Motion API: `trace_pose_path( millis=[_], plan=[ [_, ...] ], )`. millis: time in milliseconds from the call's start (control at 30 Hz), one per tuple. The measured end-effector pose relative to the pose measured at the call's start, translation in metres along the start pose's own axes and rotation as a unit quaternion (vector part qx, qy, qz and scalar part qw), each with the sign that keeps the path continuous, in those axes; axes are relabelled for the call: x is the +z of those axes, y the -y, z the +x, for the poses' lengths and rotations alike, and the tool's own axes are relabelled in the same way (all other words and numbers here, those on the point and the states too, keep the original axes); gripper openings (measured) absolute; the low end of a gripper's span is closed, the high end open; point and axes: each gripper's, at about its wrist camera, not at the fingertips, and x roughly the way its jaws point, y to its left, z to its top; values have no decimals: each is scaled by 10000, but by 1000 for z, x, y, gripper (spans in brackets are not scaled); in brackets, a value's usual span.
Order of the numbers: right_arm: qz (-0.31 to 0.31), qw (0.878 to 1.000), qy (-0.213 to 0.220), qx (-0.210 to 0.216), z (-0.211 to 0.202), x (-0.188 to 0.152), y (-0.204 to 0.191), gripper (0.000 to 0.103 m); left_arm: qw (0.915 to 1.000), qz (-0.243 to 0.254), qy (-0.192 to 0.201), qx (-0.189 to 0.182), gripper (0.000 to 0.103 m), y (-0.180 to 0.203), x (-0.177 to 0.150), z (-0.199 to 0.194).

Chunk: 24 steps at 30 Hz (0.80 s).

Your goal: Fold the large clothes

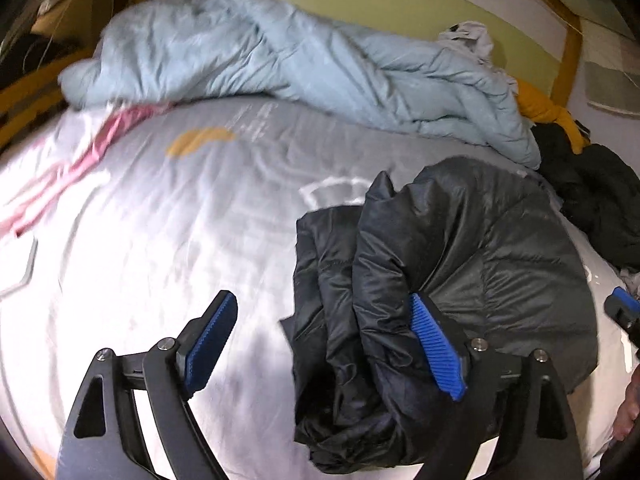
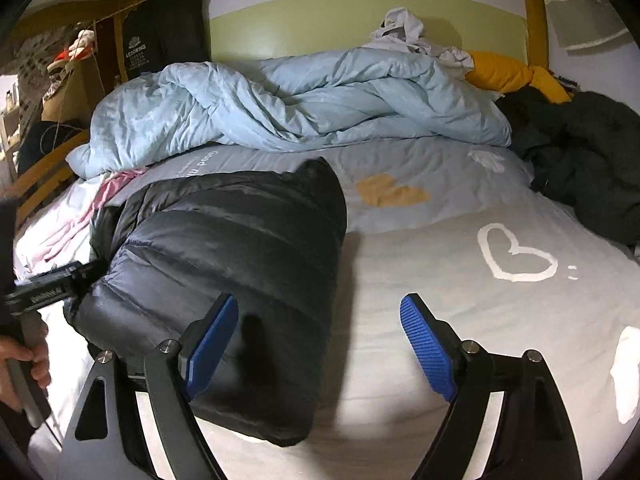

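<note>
We see a puffy black down jacket, soft, light and slippery, folded between both open hand-held grippers, left and right; gather thick edge folds.

Each claw is showing black triangular cut-out arms, silver screws and ribbed blue pads; a bare hand is showing.

Count on the bed: one black quilted puffer jacket, one crumpled light-blue duvet, one mustard-yellow garment, one heap of dark clothing, one pale grey crumpled garment, one pink cloth. Two blue-padded claws: left claw, right claw.
</note>
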Motion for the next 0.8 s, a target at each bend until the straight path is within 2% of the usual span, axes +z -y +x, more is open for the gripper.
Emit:
trace_pose_path(
  millis=[100,200,367,433,467,567,633,700,767,800],
  plan=[
    [28,10000,20,-18,2,1,-1,85,9996,-128,-208,-115,89,-11,-14,16],
    [133,9995,147,-260,2,1,0,85,9943,-712,-677,-404,89,-29,-26,39],
    [250,9995,-26,-176,10,1,5,85,9964,-552,-595,-248,89,-24,-32,43],
    [297,9995,-77,-114,11,-1,7,85,9934,-788,-599,-571,85,-29,-31,38],
    [319,9994,-96,-72,11,-1,6,85,9899,-948,-621,-853,80,-32,-30,34],
    [333,9993,-92,134,8,1,6,85,9819,-1114,-473,-1454,78,-34,-26,15],
    [339,9986,-143,383,9,4,7,85,9842,-917,-339,-1474,83,-27,-24,5],
    [443,9945,-482,820,18,7,11,85,9850,-884,-302,-1450,84,-21,-25,2],
    [746,9884,-730,1106,27,6,19,85,9770,-1110,-379,-1783,85,-22,-27,5],
    [922,9863,-777,1128,32,4,23,85,9746,-1241,-428,-1812,85,-23,-30,7]
  ],
)
